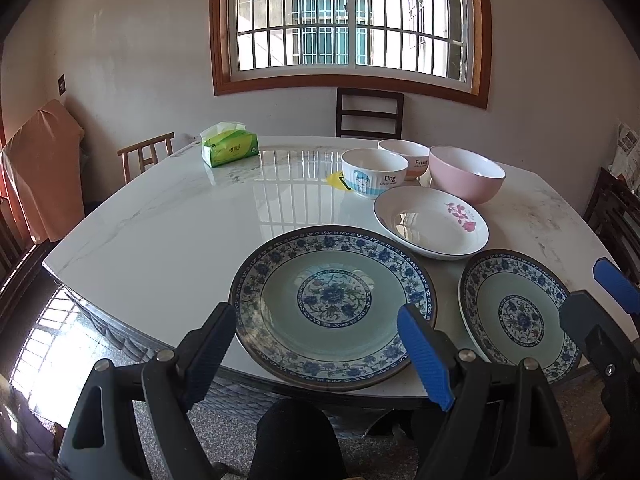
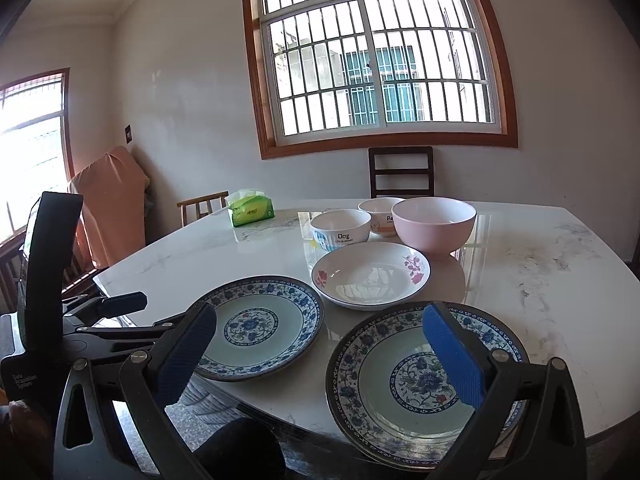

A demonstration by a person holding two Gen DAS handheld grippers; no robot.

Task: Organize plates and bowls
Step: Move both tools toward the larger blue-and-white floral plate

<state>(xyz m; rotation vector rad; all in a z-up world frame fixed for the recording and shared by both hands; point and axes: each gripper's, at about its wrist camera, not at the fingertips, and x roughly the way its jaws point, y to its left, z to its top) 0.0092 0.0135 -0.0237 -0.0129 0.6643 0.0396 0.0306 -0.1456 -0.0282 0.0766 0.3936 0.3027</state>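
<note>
Room: barred window (image 1: 352, 20), white walls, chairs around a marble counter (image 1: 160, 240).
Right view only: side window (image 2: 32, 140), left tool's whole body.
Left tool (image 1: 320, 344): spread, empty, big plate (image 1: 332, 304) just ahead.
Right tool (image 2: 320, 352): spread, empty, small plate (image 2: 400, 400) beneath.
Beyond: white dish (image 1: 432, 224), three bowls (image 1: 466, 174), tissues (image 1: 230, 150).

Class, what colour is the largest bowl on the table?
Pink outside, white inside: the largest bowl, clearest in the right wrist view.
</note>
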